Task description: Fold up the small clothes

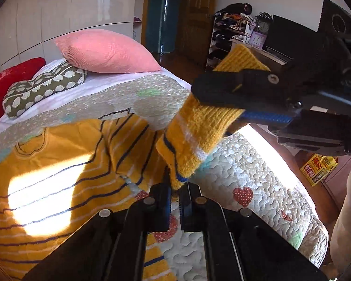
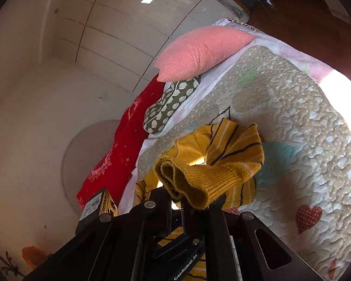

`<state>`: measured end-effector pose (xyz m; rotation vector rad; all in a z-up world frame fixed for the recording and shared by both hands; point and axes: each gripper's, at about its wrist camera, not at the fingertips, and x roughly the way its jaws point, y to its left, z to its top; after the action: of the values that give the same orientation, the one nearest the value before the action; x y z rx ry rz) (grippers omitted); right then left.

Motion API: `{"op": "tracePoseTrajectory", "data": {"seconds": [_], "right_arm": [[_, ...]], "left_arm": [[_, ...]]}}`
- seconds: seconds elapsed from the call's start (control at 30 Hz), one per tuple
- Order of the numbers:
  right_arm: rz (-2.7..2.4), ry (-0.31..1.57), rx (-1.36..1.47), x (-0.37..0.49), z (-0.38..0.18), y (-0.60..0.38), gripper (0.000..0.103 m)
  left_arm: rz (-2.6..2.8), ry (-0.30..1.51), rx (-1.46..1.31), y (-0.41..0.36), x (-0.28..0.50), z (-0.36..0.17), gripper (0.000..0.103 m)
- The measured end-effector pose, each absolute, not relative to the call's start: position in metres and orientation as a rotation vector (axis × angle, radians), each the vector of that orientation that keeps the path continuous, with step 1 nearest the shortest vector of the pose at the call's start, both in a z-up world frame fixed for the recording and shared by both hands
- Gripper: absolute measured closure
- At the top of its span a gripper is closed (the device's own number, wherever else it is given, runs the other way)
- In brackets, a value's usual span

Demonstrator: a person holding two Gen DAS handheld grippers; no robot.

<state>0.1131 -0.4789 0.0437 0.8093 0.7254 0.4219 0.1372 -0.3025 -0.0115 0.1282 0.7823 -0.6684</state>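
A small yellow knit sweater with dark and white stripes lies on the quilted bed. My left gripper is shut on the lower part of its right sleeve. My right gripper, seen from the side in the left wrist view, is shut on the sleeve's ribbed cuff and holds it lifted above the bed. In the right wrist view my right gripper pinches the bunched cuff, with the sweater beyond it.
The quilt with red hearts covers the bed. A pink pillow, a dotted green cushion and a red cushion lie at the head. A shoe rack and clock stand beyond the bed.
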Motion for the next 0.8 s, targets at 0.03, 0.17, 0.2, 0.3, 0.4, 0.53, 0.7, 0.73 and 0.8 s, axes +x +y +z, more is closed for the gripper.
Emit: {"op": "tracePoseTrajectory", "data": {"seconds": [0.03,0.17,0.2,0.3,0.4,0.53,0.7,0.73,0.8], "right_arm": [[0.448,0.746,0.761,0.128,0.048,-0.451,0.096],[0.553,0.845,0.6,0.186,0.045,-0.338,0.096],[0.565,0.87,0.564,0.201,0.038,-0.309,0.096],[0.609,0.953,0.508,0.244,0.005,-0.227,0.096],[0.622,1.059,0.489,0.276,-0.034,-0.162,0.093],[0.637,1.11,0.592,0.287,-0.059,-0.141,0.078],[0.531,1.041,0.579,0.26,-0.04,-0.199,0.073],[0.488,1.023,0.559,0.252,-0.034,-0.217,0.073],[0.382,0.983,0.527,0.24,-0.026,-0.256,0.072]], "left_arm": [[-0.642,0.785,0.088,-0.277,0.14,-0.01,0.098],[-0.483,0.807,-0.065,-0.168,0.15,-0.024,0.097],[-0.441,0.822,-0.096,-0.142,0.153,-0.031,0.096],[-0.326,0.885,-0.171,-0.066,0.154,-0.057,0.096],[-0.238,0.92,-0.232,-0.003,0.152,-0.074,0.091],[-0.171,0.932,-0.327,0.054,0.159,-0.082,0.066],[-0.175,0.91,-0.327,0.062,0.187,-0.071,0.046],[-0.179,0.901,-0.306,0.055,0.194,-0.068,0.042],[-0.198,0.911,-0.238,0.042,0.213,-0.069,0.032]]}}
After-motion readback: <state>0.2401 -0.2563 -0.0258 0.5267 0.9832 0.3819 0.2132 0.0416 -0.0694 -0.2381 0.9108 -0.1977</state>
